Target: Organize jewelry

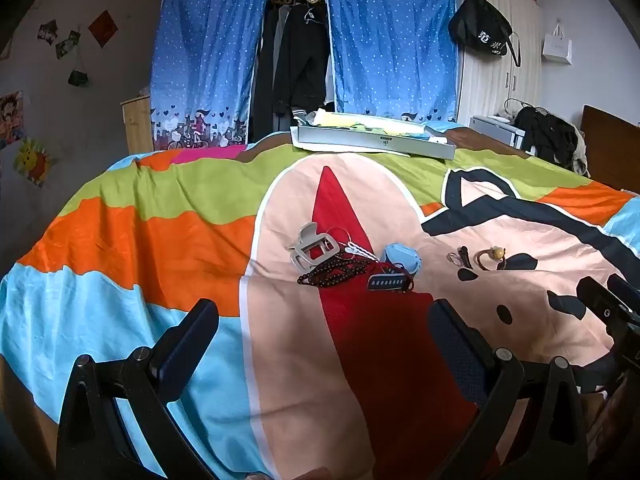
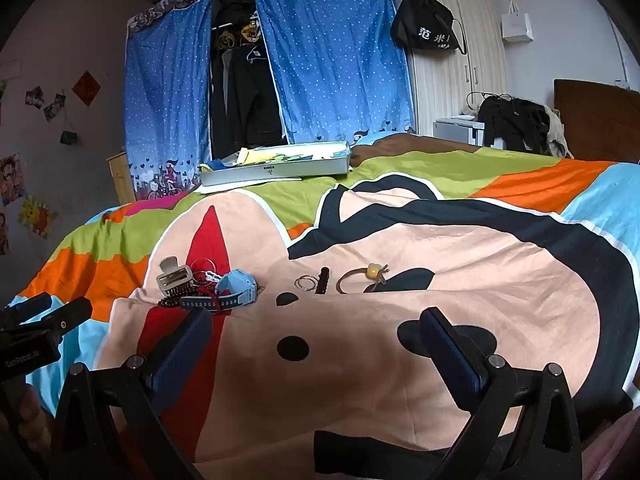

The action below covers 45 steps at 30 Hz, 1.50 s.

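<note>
Both hand-held grippers hover open and empty over jewelry scattered on a bed.

The left hand-held gripper [image 1: 324, 320] and the right hand-held gripper [image 2: 316, 330] each have their dark fingers spread wide with nothing between them, above the colourful cartoon-print bedspread [image 1: 160, 240]. To the left lies a tangled pile: a grey plastic claw hair clip [image 1: 310, 249], a dark brown string of beads [image 1: 332, 272], and a light blue watch with a dark blue perforated strap [image 1: 394, 270], all touching one another. Well apart to the right sit thin metal rings [image 2: 305, 282], just beside them a small black hair clip [image 2: 323, 280], and near that a brown hair tie with a yellow bead [image 2: 362, 278]. At the far side of the bed rests a shallow grey tray filled with papers [image 2: 276, 170].
</note>
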Motion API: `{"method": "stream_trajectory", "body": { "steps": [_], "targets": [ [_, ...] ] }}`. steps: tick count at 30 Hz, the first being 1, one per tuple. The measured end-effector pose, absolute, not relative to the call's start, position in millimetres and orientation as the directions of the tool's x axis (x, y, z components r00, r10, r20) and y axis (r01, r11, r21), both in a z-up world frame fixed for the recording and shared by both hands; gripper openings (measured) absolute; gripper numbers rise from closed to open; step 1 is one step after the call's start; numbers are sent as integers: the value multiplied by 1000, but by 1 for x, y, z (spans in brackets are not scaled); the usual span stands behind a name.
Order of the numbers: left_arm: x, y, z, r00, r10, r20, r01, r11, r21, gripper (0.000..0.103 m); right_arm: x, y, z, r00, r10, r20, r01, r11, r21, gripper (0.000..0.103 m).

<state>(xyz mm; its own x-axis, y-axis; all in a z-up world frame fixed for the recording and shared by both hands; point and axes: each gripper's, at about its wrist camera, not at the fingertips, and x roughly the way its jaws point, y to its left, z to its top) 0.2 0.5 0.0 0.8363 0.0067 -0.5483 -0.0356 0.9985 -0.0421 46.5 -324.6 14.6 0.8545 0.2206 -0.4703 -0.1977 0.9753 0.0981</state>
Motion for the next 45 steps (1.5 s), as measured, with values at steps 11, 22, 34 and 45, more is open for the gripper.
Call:
{"method": "stream_trajectory", "body": {
  "steps": [11, 22, 34, 45],
  "targets": [
    [0, -9, 1, 839, 0, -544, -28, 999, -42, 102, 47, -325, 14, 853, 219, -473, -197, 976, 96, 103],
    [-1, -10, 1, 840, 1, -543, -28, 999, -42, 102, 47, -325, 12, 853, 219, -474, -197, 976, 96, 103],
    [-1, -8, 1, 841, -2, -542, -27, 999, -45, 102, 47, -325, 12, 852, 219, -475, -197, 976, 96, 103],
    [-1, -8, 1, 840, -3, -542, -26, 999, -47, 102, 47, -324, 11, 852, 219, -476, -197, 976, 96, 103]
  ]
}}
